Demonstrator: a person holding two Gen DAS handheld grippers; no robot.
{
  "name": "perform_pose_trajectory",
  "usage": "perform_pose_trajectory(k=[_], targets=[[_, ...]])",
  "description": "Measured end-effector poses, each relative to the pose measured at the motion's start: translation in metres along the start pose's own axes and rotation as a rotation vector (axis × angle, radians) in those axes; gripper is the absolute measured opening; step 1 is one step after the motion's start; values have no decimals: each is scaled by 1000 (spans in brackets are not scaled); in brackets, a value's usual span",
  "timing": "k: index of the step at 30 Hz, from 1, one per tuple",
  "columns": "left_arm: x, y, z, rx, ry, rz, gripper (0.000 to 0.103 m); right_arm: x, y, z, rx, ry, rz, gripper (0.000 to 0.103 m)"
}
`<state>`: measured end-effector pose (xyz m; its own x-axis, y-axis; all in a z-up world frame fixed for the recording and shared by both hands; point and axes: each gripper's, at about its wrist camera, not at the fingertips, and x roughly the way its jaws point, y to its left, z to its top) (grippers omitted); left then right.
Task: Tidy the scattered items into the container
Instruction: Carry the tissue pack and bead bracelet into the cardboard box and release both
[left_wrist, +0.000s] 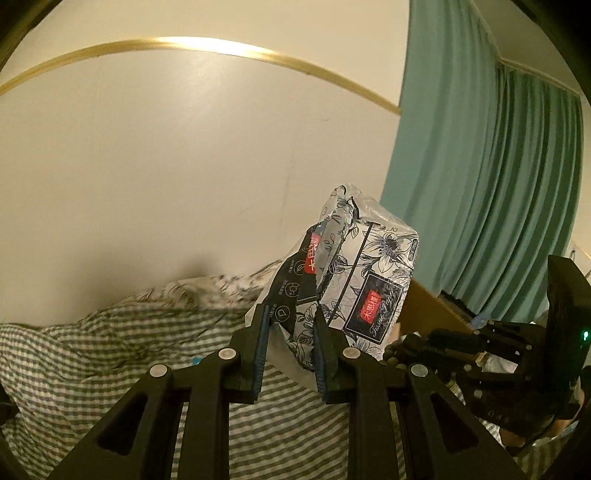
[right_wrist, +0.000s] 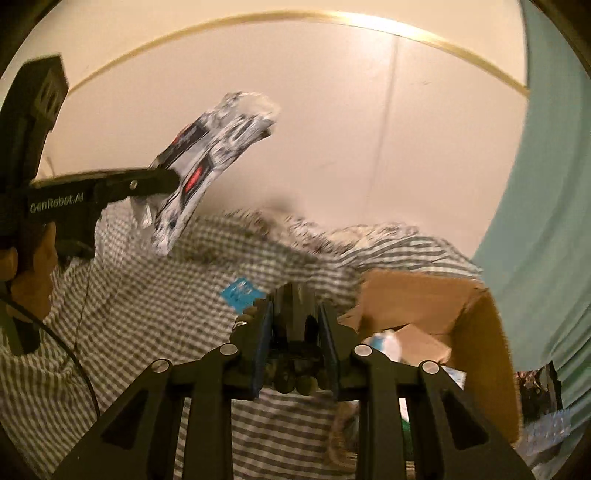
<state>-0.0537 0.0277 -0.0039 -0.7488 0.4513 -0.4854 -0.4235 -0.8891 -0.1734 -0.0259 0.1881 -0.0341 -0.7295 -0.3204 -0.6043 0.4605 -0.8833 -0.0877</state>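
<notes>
My left gripper (left_wrist: 291, 326) is shut on a soft tissue pack (left_wrist: 354, 273) with a black-and-white flower print and red labels, held up in the air above the bed. From the right wrist view the same pack (right_wrist: 207, 158) sticks up from the left gripper (right_wrist: 162, 181) at the left. My right gripper (right_wrist: 295, 317) is shut on a dark, lumpy object (right_wrist: 291, 332) that I cannot identify. It also shows at the right of the left wrist view as the right gripper (left_wrist: 402, 350). The open cardboard box (right_wrist: 476, 332) stands just right of the right gripper.
A grey-and-white checked bed cover (right_wrist: 166, 314) lies rumpled below both grippers, with a small blue packet (right_wrist: 242, 293) on it. Inside the box are several pale items (right_wrist: 388, 341). A teal curtain (left_wrist: 480, 184) hangs at the right and a cream wall stands behind.
</notes>
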Motion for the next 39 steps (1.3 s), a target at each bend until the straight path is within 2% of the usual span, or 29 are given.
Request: perform_pose_trajectory(k=[6,7,8,12,16,23,27,28,30,33,35,39], targets=[[19,-31,15,-10,-7,-53,22,-23,-38,5,54,-50,-61,20],[24,-38,17,-3,-10,-63,22,-25,-44,4,63,-53,-69,2],[30,-48,19,7,-12,-74,22,-27,-53,4,80,-56,-79,0],[54,-76,21,26,1,-117,22,-36,-80,3,110,-79,-116,0],[92,-99,14,43,56,-142,22,-34,-106,-6,134,-77,-153,0],[170,-119,-13,75,188,-123,22,-4,-150,-36,184,18,-177,0],[197,-130,-32,90,260,-101,22,16,-167,-54,212,80,-171,0],[202,-133,-38,90,279,-95,27,20,-170,-57,214,91,-170,0],[216,-138,-46,90,311,-86,29,32,-176,-65,219,119,-168,0],[216,-143,-49,93,319,-81,52,42,-185,-74,242,146,-159,0],[210,-144,-47,93,298,-71,67,44,-188,-76,252,145,-157,0],[193,-142,-36,112,261,-40,69,35,-186,-69,248,109,-162,0]])
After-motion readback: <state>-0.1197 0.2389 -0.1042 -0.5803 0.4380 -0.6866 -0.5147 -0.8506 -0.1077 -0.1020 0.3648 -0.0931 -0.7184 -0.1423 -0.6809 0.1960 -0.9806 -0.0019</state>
